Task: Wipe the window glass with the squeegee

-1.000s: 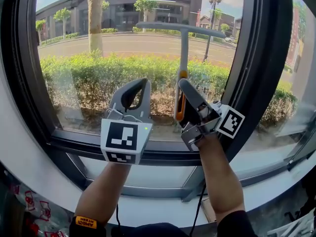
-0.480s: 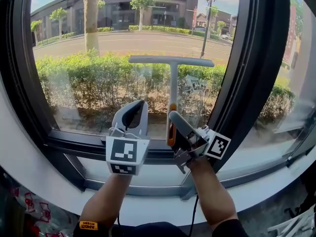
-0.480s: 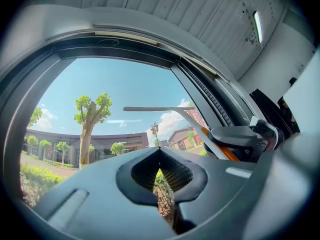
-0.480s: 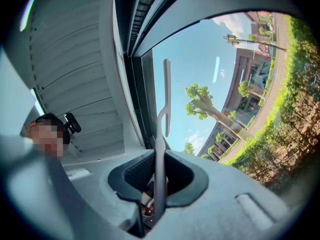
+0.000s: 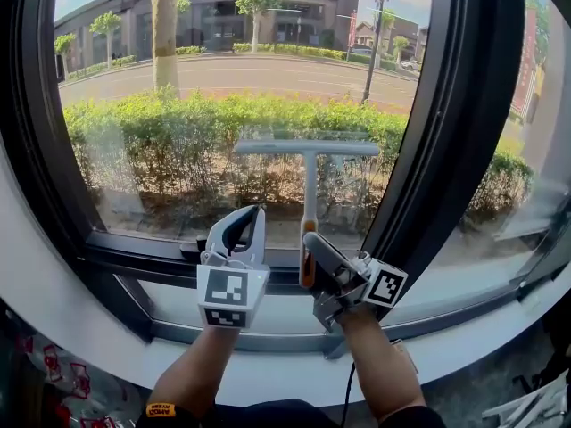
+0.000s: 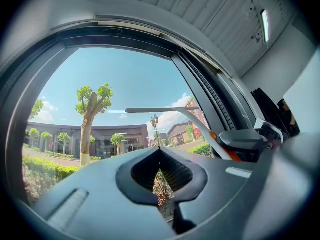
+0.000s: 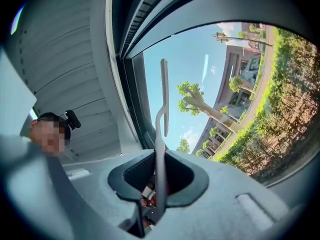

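The squeegee has a grey T-shaped blade and an orange-and-grey handle. Its blade lies flat against the window glass, level with the hedge outside. My right gripper is shut on the squeegee's handle, just above the lower window frame. In the right gripper view the squeegee runs up out of the right gripper. My left gripper hangs beside it on the left, shut and holding nothing. The left gripper view shows the left gripper with its jaws together and the squeegee to its right.
A thick black window post stands right of the squeegee. The dark lower frame and a pale sill run below the grippers. Outside are a hedge, a tree trunk and a road.
The squeegee has slid down the glass, from road level to hedge level. Both grippers have dropped toward the lower frame with it.
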{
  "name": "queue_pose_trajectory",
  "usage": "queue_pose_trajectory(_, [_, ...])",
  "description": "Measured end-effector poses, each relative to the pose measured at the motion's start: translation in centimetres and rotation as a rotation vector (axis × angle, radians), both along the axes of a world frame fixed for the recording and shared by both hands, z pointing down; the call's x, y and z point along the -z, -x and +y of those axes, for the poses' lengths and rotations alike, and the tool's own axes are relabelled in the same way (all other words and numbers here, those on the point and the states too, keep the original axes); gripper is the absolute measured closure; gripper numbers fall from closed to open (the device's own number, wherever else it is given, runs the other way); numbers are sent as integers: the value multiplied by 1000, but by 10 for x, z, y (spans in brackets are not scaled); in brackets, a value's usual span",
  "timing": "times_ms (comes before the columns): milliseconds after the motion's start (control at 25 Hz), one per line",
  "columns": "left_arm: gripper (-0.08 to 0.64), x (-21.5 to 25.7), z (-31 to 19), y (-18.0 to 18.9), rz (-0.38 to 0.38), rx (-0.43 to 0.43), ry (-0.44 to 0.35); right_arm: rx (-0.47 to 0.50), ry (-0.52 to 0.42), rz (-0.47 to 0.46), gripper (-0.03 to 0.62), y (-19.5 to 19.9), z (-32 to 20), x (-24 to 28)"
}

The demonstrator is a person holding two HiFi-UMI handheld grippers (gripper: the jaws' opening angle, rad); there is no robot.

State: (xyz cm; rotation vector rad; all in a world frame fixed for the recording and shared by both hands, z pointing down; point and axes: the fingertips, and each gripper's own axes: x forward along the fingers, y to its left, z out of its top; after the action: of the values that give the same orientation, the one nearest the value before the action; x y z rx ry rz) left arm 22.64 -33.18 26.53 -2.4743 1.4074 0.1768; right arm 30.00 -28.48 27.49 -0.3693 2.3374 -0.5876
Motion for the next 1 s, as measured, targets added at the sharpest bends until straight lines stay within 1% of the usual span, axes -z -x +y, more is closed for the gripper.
queue_pose_trajectory(160, [548, -4, 0, -2, -2, 0, 9, 2, -19, 25, 543, 0, 4, 1])
queue_pose_trajectory(320, [548, 2, 4, -2, 1, -3, -10, -19, -52, 61, 545, -3, 5, 5])
queue_pose_trajectory(440, [548, 10, 7, -3, 2, -5, -32, -12, -88, 54, 545, -3, 9, 24])
queue_pose_trajectory(680, [548, 43, 16, -10, 3, -14, -95, -21, -174, 65, 545, -15, 9, 86])
queue_pose_trajectory(840, [548, 62, 24, -15, -1, -25, -139, -23, -189, 55, 545, -23, 6, 109])
queue_pose_trajectory(1000, [548, 68, 28, -20, -1, -36, -161, -21, -177, 44, 545, -27, 5, 109])
